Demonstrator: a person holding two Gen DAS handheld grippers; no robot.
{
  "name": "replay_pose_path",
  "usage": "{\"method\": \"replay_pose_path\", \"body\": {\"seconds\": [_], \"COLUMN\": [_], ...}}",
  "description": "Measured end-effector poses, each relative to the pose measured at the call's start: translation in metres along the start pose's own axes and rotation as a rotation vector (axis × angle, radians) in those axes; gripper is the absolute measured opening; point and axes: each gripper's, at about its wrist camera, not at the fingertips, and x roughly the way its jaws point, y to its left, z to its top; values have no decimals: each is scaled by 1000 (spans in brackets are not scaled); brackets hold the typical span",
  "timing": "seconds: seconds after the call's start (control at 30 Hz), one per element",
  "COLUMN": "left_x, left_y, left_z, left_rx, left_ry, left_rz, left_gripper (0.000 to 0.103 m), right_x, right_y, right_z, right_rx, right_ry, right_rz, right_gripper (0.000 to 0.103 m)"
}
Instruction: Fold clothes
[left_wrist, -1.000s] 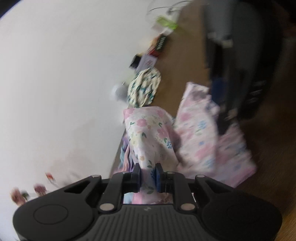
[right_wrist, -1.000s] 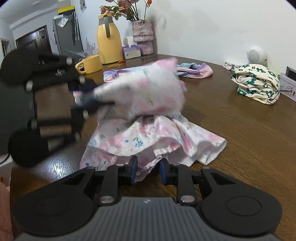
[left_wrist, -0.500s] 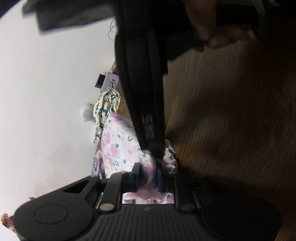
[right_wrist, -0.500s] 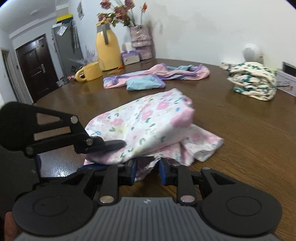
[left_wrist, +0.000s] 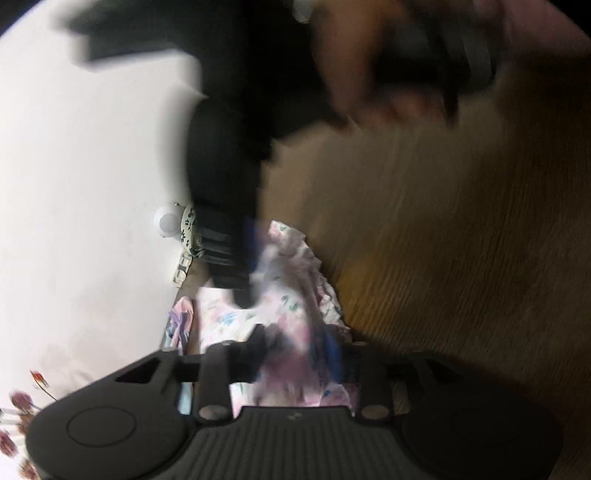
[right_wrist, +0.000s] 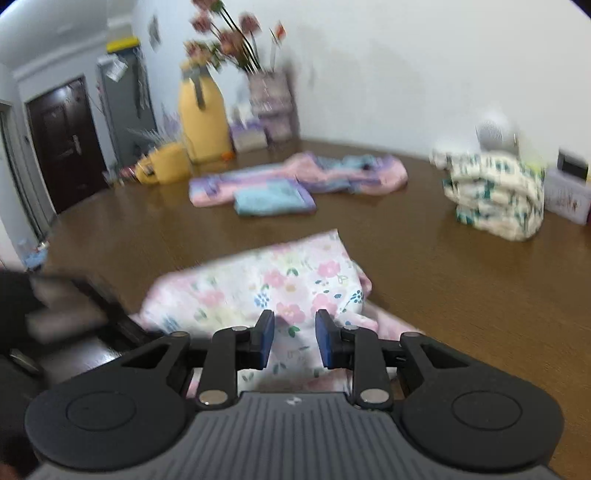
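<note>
Clothes come first: our flowery pink cloth lies on the brown surface, right in front of both our tools. It looks folded over into a thick pad, with a bit of its lower layer poking out at the right. We think this fold is almost done, and it may need one more fold or a pat to make it neat.

Our right gripper hangs just over the near edge of the cloth. Its jaws are a little apart and nothing is pinched in them. Our left gripper has just been opening its jaws. The cloth shows between them, but the picture is blurry, and it looks like they are letting go and not squeezing.

Now we count. We see three lots of clothes on the surface. One is our flowery cloth. One is a pink, purple and blue heap farther back, and it still looks messy, so it is left to do. One is a white and green bundle by the wall, and it looks folded already. We also see one yellow jug, one yellow cup and one vase of flowers.
</note>
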Motion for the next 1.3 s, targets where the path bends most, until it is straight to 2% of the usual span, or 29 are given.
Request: {"method": "replay_pose_path", "body": {"seconds": [0.07,0.17,0.27,0.37,0.4,0.47,0.5,0.67,0.8,0.9,1.3], "left_x": [-12,-26,-26,-12,-3,19,24,47,50,49,61], "left_y": [26,69,114,140,145,146,140,102,88,80,93], "left_z": [-10,-28,-49,-51,-52,-55,-57,-73,-78,-79,-84], "left_rx": [-132,-356,-586,-714,-729,-735,-731,-698,-696,-664,-484], "left_ry": [-25,-59,-101,-109,-106,-98,-100,-94,-83,-87,-83], "left_rz": [-76,-179,-236,-240,-243,-278,-297,-344,-343,-316,-312], "left_gripper": [59,60,65,64,57,43,43,42,42,42,50], "right_x": [2,3,4,3,3,2,1,1,1,1,-7], "right_y": [-4,-3,2,2,2,0,-1,-6,-8,-6,24], "right_z": [-5,-9,-12,-13,-14,-15,-16,-17,-17,-18,-29], "right_rx": [14,-2,-38,-44,-41,-34,-33,-25,-15,-16,28], "right_ry": [12,26,33,30,28,23,20,16,17,17,10], "right_rz": [5,-6,-22,-22,-19,-10,-7,11,23,12,-114], "right_gripper": [25,25,25,25,25,25,25,25,25,25,28]}}
